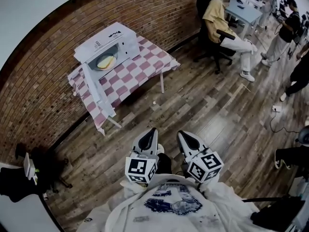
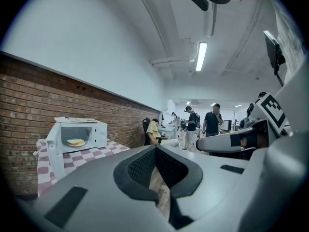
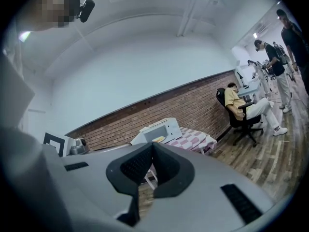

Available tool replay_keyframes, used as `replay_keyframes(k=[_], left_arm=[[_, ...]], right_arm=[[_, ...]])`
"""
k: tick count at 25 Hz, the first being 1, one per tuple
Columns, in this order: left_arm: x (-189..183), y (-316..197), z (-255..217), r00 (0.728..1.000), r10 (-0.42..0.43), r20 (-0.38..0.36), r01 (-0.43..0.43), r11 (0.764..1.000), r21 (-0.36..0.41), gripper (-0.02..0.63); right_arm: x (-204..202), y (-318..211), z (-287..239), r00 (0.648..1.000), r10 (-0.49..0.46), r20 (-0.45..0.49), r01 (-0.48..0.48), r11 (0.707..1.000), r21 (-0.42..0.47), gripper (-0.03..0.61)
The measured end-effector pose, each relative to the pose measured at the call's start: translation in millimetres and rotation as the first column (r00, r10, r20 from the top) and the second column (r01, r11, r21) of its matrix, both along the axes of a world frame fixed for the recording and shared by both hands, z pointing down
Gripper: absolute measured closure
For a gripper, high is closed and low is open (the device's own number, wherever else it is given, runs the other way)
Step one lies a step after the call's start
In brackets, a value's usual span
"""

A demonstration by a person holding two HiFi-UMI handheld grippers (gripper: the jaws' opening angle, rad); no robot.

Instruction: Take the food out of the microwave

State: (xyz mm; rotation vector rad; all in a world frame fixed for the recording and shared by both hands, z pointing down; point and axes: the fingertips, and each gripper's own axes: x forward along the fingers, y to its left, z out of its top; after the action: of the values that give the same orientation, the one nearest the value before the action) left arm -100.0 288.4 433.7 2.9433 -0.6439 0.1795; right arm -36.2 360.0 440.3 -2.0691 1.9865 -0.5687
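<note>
A white microwave (image 1: 110,46) stands on a table with a pink-and-white checked cloth (image 1: 145,69), against the brick wall. Its door (image 1: 98,94) hangs open toward me. Inside lies the food (image 1: 105,61), a pale yellow round on a plate. My left gripper (image 1: 148,138) and right gripper (image 1: 187,139) are side by side over the wooden floor, well short of the table, both shut and empty. The left gripper view shows the microwave (image 2: 77,134) and food (image 2: 76,142) far off beyond the shut jaw tips (image 2: 155,149). In the right gripper view the microwave (image 3: 159,128) sits just above the shut tips (image 3: 153,146).
A person in a yellow shirt sits on a black chair (image 1: 219,25) by a desk (image 1: 243,11) at the back right. Other people stand at the far right (image 1: 285,33). Dark equipment (image 1: 41,166) sits by the wall at the lower left. Wooden floor lies between me and the table.
</note>
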Motion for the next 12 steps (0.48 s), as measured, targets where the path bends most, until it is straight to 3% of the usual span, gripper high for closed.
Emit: replay_keyframes(k=[12], left_arm=[[29,-139,-6,0.997,-0.076,-0.012,0.076,0.997,-0.026,0.604]], right_arm=[[32,-137,-8,0.998,-0.068,-0.019,0.067,0.997,-0.035,0.565]])
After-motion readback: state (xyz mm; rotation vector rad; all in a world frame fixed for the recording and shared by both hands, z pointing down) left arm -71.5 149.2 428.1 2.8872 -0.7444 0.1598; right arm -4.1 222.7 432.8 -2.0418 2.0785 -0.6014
